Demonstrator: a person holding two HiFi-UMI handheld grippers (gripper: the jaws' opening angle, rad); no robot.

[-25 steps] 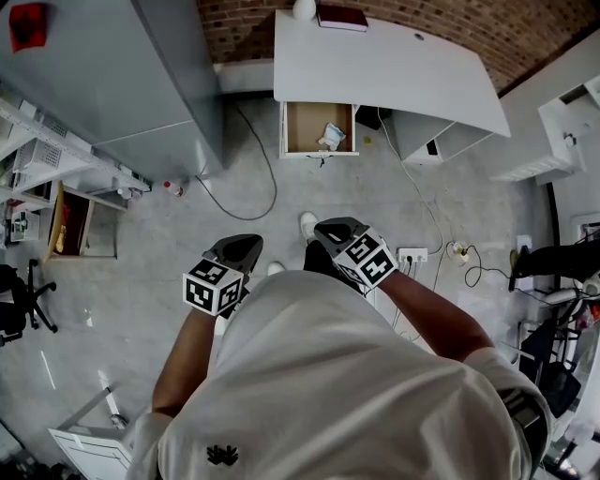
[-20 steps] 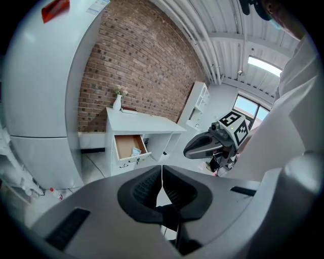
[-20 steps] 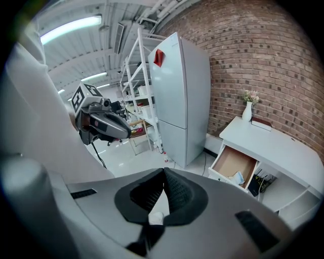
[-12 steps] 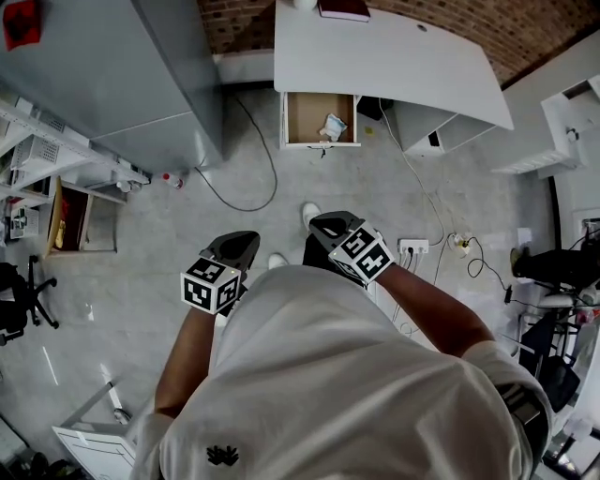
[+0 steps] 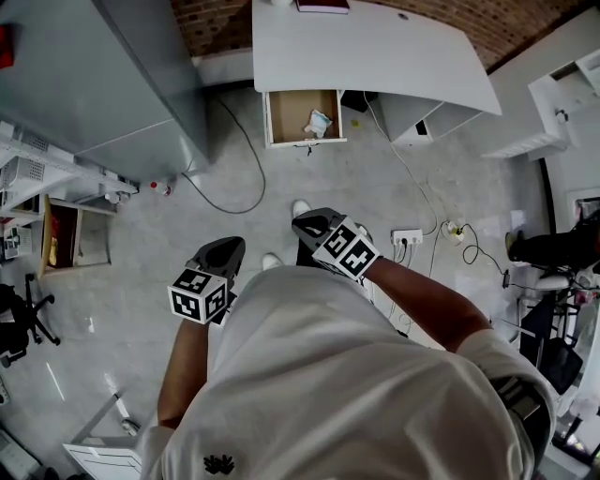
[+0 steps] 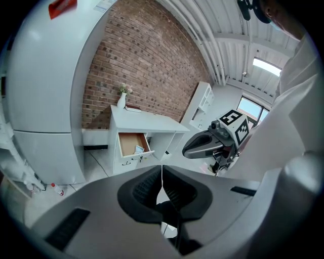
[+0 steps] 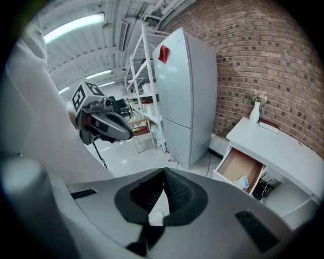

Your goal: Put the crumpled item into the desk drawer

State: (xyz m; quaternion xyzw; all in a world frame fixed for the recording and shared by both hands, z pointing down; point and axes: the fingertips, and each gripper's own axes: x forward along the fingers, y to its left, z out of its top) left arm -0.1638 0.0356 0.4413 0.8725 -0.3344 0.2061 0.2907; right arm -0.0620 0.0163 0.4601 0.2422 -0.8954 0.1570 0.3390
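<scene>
The white desk (image 5: pixel 394 52) stands against the brick wall with its drawer (image 5: pixel 274 120) pulled open. A crumpled whitish item (image 5: pixel 318 123) lies inside the drawer at its right side; it also shows in the left gripper view (image 6: pixel 138 149) and the right gripper view (image 7: pixel 243 182). Both grippers are held close to the person's body, well away from the desk. My left gripper (image 5: pixel 225 249) (image 6: pixel 162 172) is shut with nothing in it. My right gripper (image 5: pixel 313 223) (image 7: pixel 163 175) is also shut and empty.
A tall grey fridge (image 5: pixel 112 75) stands left of the desk. Cables and a power strip (image 5: pixel 408 236) lie on the floor to the right. A small bottle (image 5: pixel 157 186) sits by the fridge. A vase (image 6: pixel 122 99) and a book (image 5: pixel 323 6) rest on the desk.
In the head view the desk and drawer have drifted up and left. Both grippers stay shut by the body; the left one sits a little lower.
</scene>
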